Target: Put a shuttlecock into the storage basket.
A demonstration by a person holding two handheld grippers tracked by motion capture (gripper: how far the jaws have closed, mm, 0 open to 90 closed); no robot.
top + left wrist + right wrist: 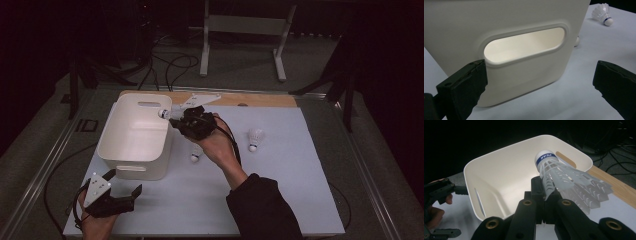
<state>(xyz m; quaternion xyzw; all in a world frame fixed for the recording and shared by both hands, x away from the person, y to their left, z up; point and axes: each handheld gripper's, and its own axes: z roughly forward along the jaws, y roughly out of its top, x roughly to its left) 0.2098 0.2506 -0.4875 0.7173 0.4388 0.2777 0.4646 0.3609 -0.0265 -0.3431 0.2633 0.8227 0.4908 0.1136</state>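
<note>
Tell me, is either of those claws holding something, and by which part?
The right gripper pinches a shuttlecock by its feathered skirt; the left gripper holds nothing.

Pale blue table mat, wooden board edge, floor cables, white stand legs

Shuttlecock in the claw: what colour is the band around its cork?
Blue band with white lettering; right gripper view.

A cream-white bin is seen on a pale blue-grey mat, edged at the far side by a light wood strip. The held shuttlecock is white, its cork ringed by a blue band with white lettering. Both grippers are black, with brass-coloured rivets.
</note>
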